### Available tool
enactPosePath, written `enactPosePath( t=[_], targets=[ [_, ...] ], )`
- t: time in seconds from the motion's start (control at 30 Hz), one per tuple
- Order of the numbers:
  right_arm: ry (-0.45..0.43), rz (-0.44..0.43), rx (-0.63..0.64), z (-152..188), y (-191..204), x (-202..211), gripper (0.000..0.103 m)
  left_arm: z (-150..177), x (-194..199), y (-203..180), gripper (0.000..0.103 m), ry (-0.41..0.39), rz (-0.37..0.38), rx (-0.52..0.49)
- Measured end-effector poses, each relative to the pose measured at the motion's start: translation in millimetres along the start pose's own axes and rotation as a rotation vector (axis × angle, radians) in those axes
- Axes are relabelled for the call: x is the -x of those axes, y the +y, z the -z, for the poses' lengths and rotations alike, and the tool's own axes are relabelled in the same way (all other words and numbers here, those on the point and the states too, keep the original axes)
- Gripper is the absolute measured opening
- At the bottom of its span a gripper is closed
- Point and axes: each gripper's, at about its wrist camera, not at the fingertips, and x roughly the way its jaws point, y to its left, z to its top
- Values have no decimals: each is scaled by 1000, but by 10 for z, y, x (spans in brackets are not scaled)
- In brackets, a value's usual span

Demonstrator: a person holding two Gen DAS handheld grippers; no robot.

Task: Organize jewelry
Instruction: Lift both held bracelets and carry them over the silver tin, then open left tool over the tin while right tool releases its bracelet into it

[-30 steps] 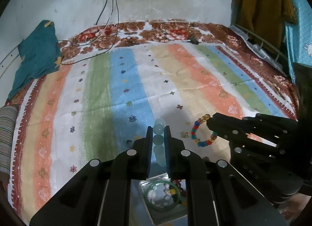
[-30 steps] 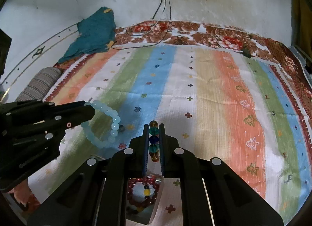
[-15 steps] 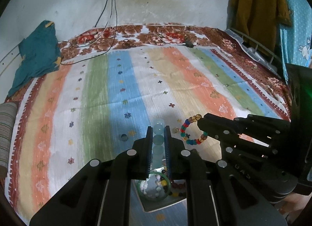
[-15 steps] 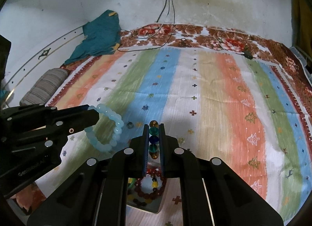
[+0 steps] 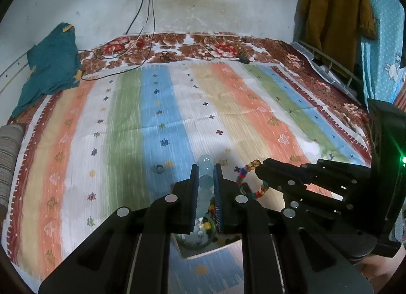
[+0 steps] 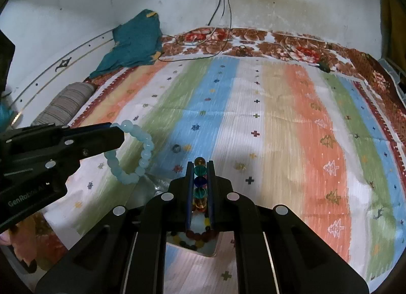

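My left gripper [image 5: 206,170] is shut on a pale blue bead bracelet [image 5: 206,179]; the bracelet also shows in the right wrist view [image 6: 137,153], hanging from the left gripper [image 6: 119,134]. My right gripper [image 6: 200,167] is shut on a multicoloured bead bracelet [image 6: 199,182], which also shows in the left wrist view [image 5: 250,179] beside the right gripper [image 5: 261,169]. Below both grippers a shiny tray [image 5: 213,249] holds a green bangle [image 5: 195,239] and other beaded pieces; in the right wrist view the tray [image 6: 210,249] holds a dark red bead bracelet [image 6: 203,235].
Both grippers hover over a striped bedspread [image 5: 177,106]. A loose dark bead [image 5: 159,169] lies on the blue stripe. A teal cloth [image 5: 50,65], cables [image 5: 142,47] and a striped bolster [image 6: 63,103] lie at the far and left edges. Clothes [image 5: 335,9] hang at right.
Both grippers, each still holding its bracelet, have risen and drawn back toward the near edge; the tray has slid lower between the fingers and more of the far wall shows.
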Motion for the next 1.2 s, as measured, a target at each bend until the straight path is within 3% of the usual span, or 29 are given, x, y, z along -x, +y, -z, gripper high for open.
enactPosePath(
  t=[0.7, 0.77, 0.83, 1.0, 1.2],
  targets=[
    [37, -34, -21, 168, 16, 110, 11, 179, 131, -11, 12, 21, 24, 23],
    [39, -4, -30, 168, -17, 94, 20, 158, 151, 30, 12, 7, 2, 36],
    [34, 29, -42, 151, -71, 84, 44, 143, 157, 88, 19, 1, -11, 60],
    [73, 70, -77, 156, -210, -25, 45, 118, 120, 239, 29, 8, -41, 111],
    [90, 95, -87, 137, -291, -112, 52, 99, 39, 264, 38, 27, -59, 118]
  ],
)
